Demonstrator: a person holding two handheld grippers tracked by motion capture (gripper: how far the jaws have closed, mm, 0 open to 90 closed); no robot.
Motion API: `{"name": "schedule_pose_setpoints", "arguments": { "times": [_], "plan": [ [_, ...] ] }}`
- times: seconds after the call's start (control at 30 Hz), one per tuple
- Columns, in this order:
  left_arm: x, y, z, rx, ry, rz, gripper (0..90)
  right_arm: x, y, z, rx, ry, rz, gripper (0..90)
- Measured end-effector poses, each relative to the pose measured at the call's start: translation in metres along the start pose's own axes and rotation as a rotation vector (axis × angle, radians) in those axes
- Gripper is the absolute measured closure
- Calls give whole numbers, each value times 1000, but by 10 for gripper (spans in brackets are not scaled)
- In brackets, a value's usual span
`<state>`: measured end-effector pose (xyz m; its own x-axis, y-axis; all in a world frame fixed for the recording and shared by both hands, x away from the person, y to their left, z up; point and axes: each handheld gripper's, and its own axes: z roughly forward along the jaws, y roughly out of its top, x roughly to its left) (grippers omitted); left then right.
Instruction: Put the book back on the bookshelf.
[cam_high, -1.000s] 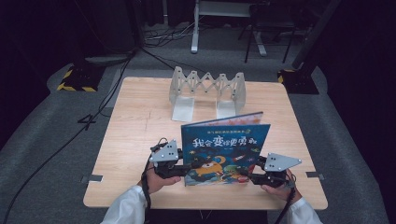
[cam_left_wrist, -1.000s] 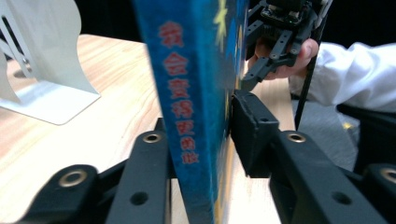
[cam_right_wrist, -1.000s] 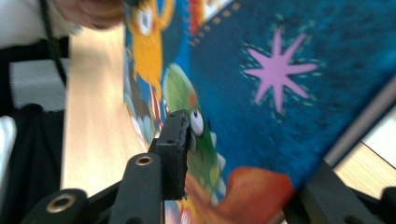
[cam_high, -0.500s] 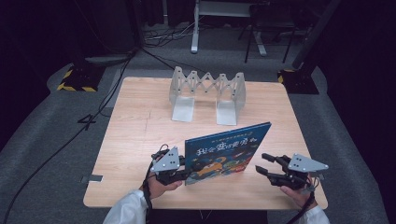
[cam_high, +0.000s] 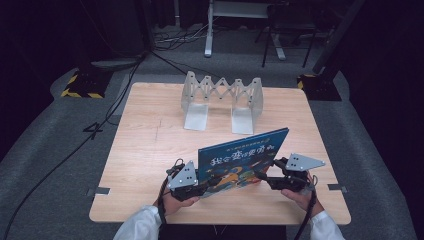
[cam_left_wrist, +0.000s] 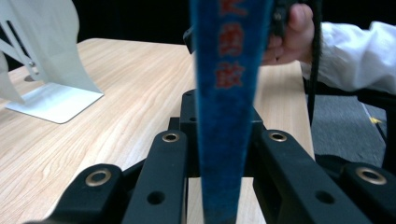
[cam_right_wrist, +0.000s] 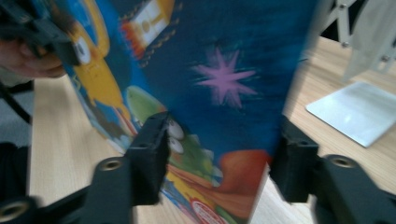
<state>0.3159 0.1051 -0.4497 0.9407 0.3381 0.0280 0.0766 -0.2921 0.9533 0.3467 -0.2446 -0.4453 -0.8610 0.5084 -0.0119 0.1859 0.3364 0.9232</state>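
Observation:
A blue picture book (cam_high: 240, 160) stands on its lower edge near the table's front, cover facing the person. My left gripper (cam_high: 209, 184) is shut on its lower left edge; in the left gripper view the blue book (cam_left_wrist: 229, 93) runs edge-on between the closed jaws of the left gripper (cam_left_wrist: 224, 136). My right gripper (cam_high: 263, 176) is at the book's lower right edge. In the right gripper view, the right gripper (cam_right_wrist: 219, 149) stands open with jaws wide, one in front of the book's cover (cam_right_wrist: 224, 70), the other past its edge.
A pale expanding book rack (cam_high: 222, 95) with two flat feet stands at the table's far middle, also seen as the rack (cam_left_wrist: 46, 70) and the rack (cam_right_wrist: 364, 32). The wooden table (cam_high: 150, 150) is bare between rack and book. Dark floor and cables surround it.
The book has been tipped up from a leaning pose to more upright. The right gripper had let go and drawn off to the right, then came back to the book's right edge, open.

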Motion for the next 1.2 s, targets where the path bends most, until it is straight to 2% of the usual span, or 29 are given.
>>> {"name": "schedule_pose_setpoints", "arguments": {
  "times": [0.03, 0.17, 0.37, 0.5, 0.53, 0.6, 0.7, 0.73, 0.83, 0.87, 0.9, 0.93, 1.0, 1.07, 1.13, 1.17, 1.2],
  "plan": [
    [0, 0, 1, -9, 2, -11, 786, 2, 0, 1, 1, -14, -5, 436],
    [3, 0, 5, -24, -15, -26, 792, -1, -1, 0, -9, -2, 14, 457],
    [7, 4, 10, -8, -22, -11, 805, -2, -3, 0, -17, -28, 20, 445],
    [7, 8, 17, 2, 11, 21, 788, -6, -3, 0, -24, -52, 41, 424],
    [7, 8, 19, 0, 12, 22, 786, -7, -4, 0, -26, -53, 45, 424],
    [8, 9, 24, -33, 30, 4, 771, -8, -4, -1, -28, -59, 46, 428],
    [10, 8, 27, -43, 26, 1, 768, -8, -5, -2, -28, -70, 42, 431],
    [11, 8, 27, -43, 28, 15, 769, -9, -5, -2, -29, -73, 45, 433],
    [9, 10, 28, -33, 7, 6, 792, -10, -10, -4, -29, -85, 60, 434],
    [8, 10, 30, -39, 0, 5, 807, -10, -12, -4, -15, -104, 62, 426],
    [7, 11, 30, -35, 10, 10, 814, -11, -14, -5, 0, -115, 72, 393],
    [7, 12, 32, -32, 12, 1, 821, -14, -19, -8, 32, -119, 87, 372],
    [8, 11, 33, -36, 19, 5, 827, -14, -21, -10, 50, -129, 88, 367],
    [8, 13, 35, -30, 39, 9, 828, -17, -29, -17, 132, -204, 105, 364],
    [7, 15, 39, -24, 56, 9, 828, -26, -41, -23, 205, -259, 164, 360],
    [7, 15, 39, -24, 56, 9, 829, -26, -41, -23, 205, -259, 164, 360],
    [8, 16, 39, -19, 67, 19, 829, -29, -46, -25, 223, -269, 184, 357]
  ]
}}
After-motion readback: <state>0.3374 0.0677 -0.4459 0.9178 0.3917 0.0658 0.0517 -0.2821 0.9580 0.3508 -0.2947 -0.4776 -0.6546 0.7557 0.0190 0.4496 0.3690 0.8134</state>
